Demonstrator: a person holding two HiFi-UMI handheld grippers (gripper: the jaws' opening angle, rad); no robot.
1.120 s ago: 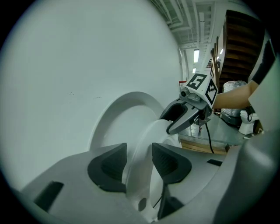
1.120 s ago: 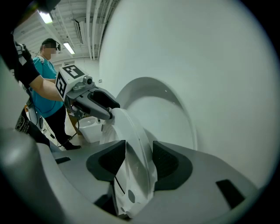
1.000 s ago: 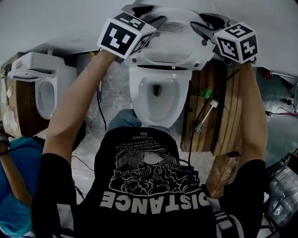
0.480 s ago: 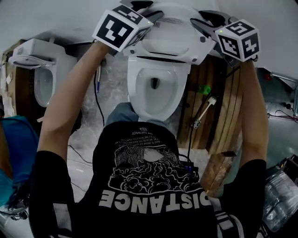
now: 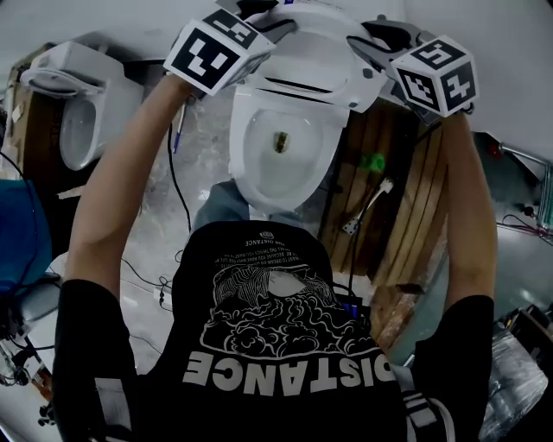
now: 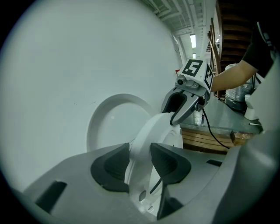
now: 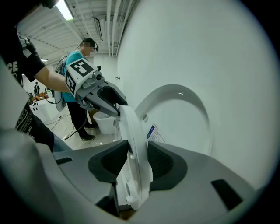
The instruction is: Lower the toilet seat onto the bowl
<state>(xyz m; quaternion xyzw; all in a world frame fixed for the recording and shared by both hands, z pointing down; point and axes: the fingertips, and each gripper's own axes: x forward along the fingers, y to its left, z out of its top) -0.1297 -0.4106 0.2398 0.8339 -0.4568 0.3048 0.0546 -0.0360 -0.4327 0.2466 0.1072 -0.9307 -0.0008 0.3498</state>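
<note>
Head view: the toilet seat (image 5: 315,65) hangs tilted above the open bowl (image 5: 255,177), with the left gripper (image 5: 268,19) and right gripper (image 5: 373,39) at its two sides. Left gripper view: jaws pinch the seat's rim, lid (image 6: 107,122) upright beyond. Right gripper view: jaws closing on the opposite rim. Lowering looks barely begun.

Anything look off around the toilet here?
One thing: a small brownish object sits at the bottom of the toilet bowl, over the drain. I can't tell what it is. The toilet seat is raised and looks intact. Nothing is spilled.
</note>
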